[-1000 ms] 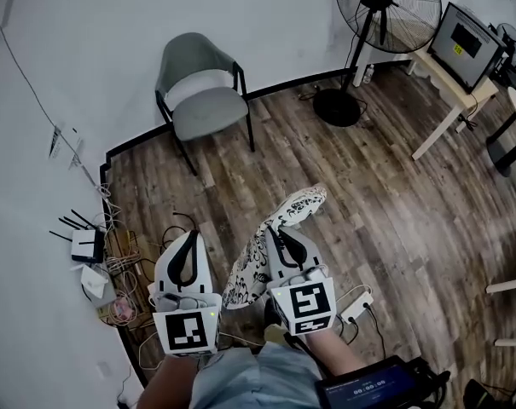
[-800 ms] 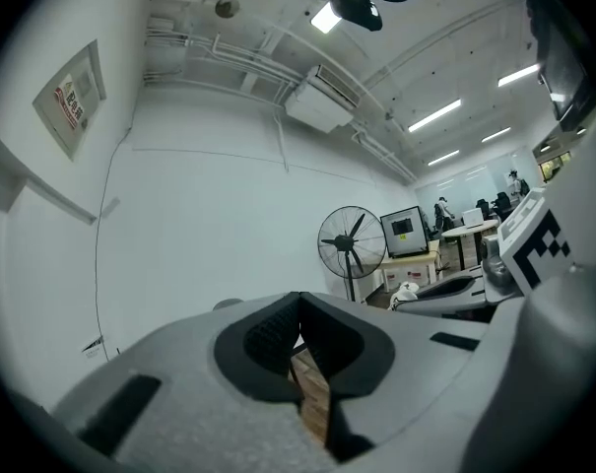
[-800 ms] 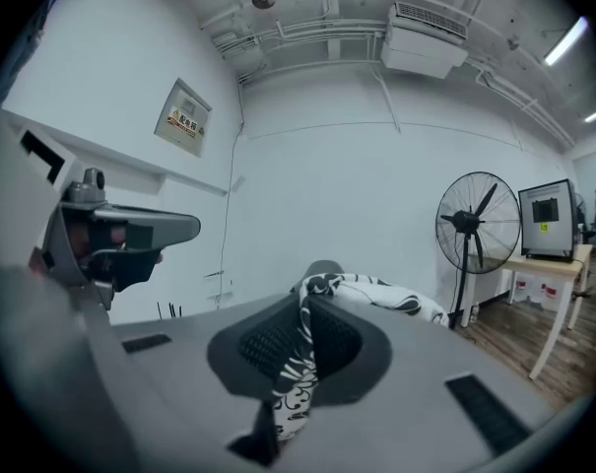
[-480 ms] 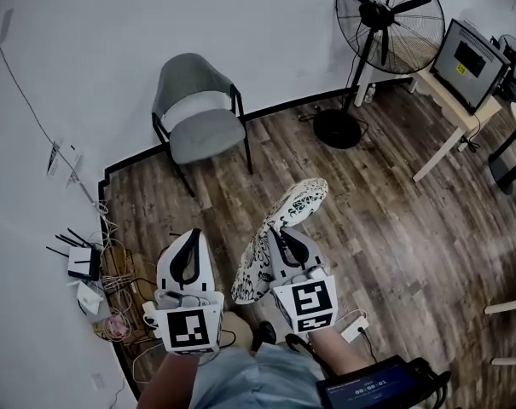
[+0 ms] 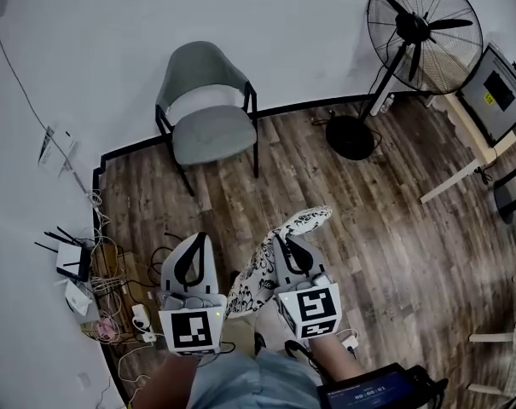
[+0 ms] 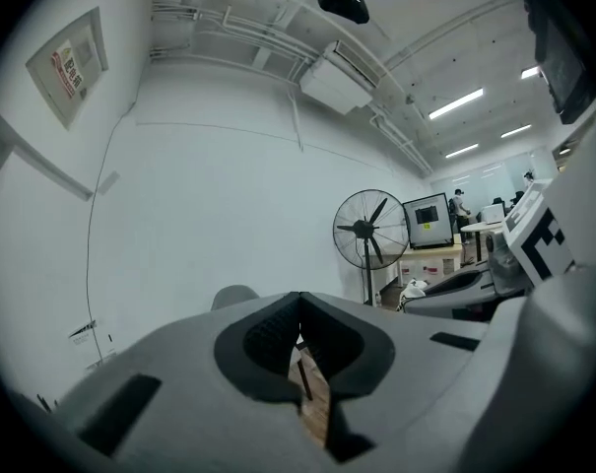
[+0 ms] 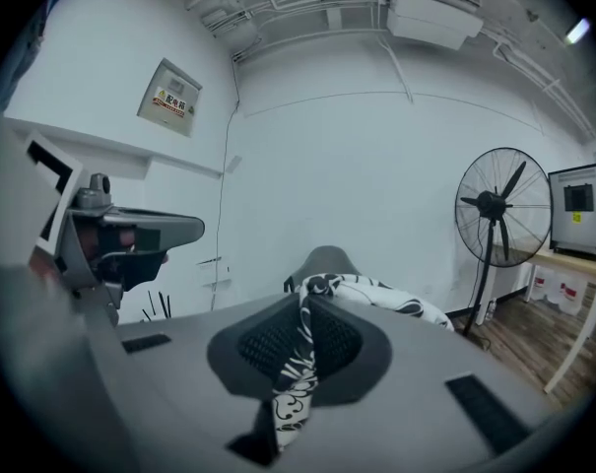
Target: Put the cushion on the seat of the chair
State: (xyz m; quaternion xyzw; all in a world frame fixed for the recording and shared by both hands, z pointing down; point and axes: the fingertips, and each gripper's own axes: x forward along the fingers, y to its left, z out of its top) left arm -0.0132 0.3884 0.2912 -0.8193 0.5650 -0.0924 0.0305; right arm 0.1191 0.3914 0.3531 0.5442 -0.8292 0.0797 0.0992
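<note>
A grey chair (image 5: 208,100) with black legs stands against the white wall, its seat (image 5: 213,135) bare. My right gripper (image 5: 285,240) is shut on an edge of the black-and-white patterned cushion (image 5: 270,262), which hangs up on edge above the wooden floor, well short of the chair. In the right gripper view the cushion (image 7: 376,300) runs out past the right gripper (image 7: 302,305), with the chair (image 7: 327,262) behind it. My left gripper (image 5: 198,239) is beside the cushion's left, shut and holding nothing. The left gripper view shows the left gripper (image 6: 299,302) and the chair (image 6: 233,296) beyond.
A pedestal fan (image 5: 424,32) stands right of the chair, its base (image 5: 350,137) on the floor. A desk with a monitor (image 5: 499,82) is at the far right. Routers and tangled cables (image 5: 87,271) lie along the left wall.
Both grippers have moved forward over the floor with the cushion still in the right one. The power strip and cables have slid back toward me; the fan sits further right in view.
</note>
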